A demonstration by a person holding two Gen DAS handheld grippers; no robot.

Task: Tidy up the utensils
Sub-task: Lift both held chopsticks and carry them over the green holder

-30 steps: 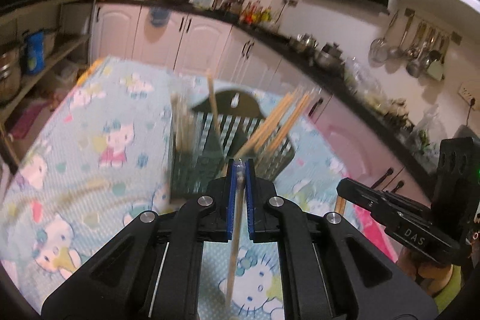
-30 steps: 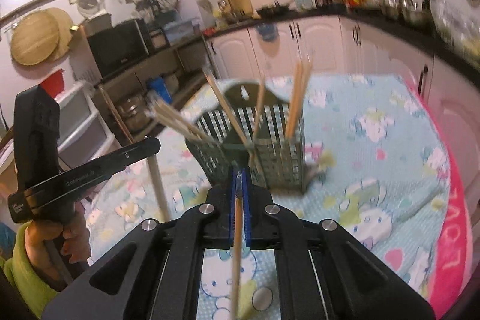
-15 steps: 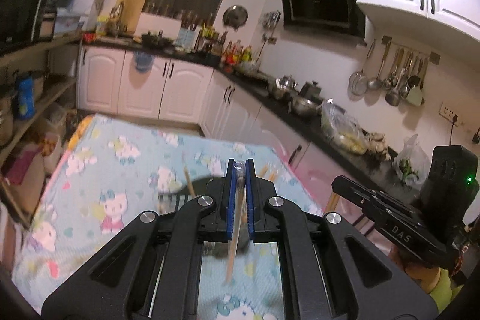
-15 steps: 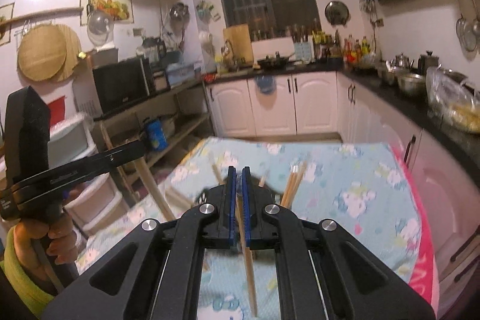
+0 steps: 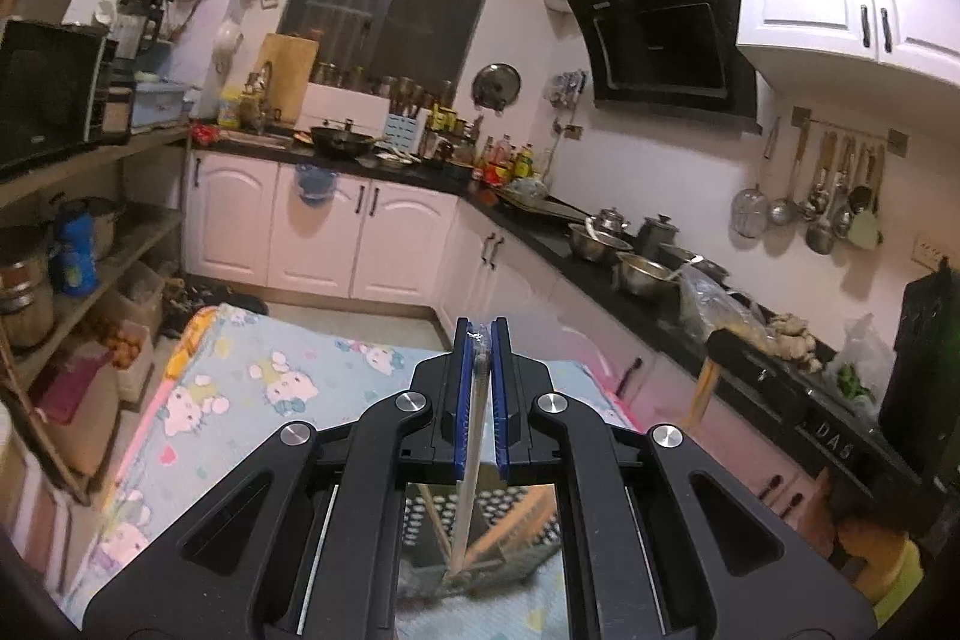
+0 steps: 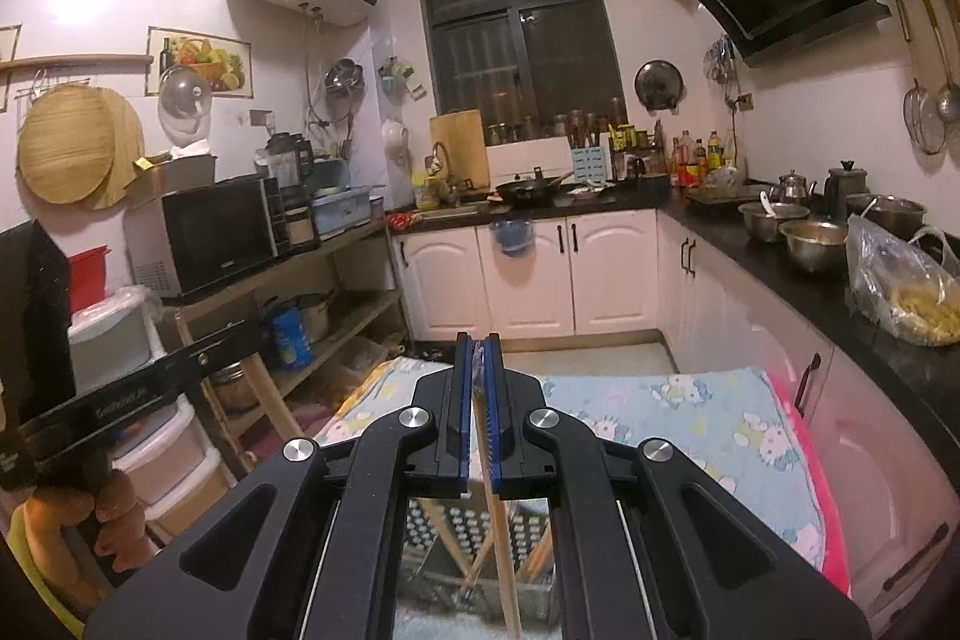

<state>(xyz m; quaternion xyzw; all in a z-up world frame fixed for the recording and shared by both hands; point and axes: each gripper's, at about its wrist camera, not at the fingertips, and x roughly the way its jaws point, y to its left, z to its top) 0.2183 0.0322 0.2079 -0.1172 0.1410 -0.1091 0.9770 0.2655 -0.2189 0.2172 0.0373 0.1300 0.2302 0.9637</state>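
Both chopsticks [image 5: 474, 436] lifted — basket [image 6: 474, 538] perhaps lower.

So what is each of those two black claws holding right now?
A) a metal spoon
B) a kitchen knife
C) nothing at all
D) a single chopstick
D: the left gripper is shut on a pale chopstick, and the right gripper is shut on a wooden chopstick, each hanging down over the slotted utensil basket below.

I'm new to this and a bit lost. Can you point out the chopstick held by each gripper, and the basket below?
Left gripper's chopstick [image 5: 470, 484], left wrist view, on its pale shaft below the blue pads.
Right gripper's chopstick [image 6: 503, 550], right wrist view, on its wooden shaft.
Basket [image 6: 447, 532], right wrist view, on its perforated wall.
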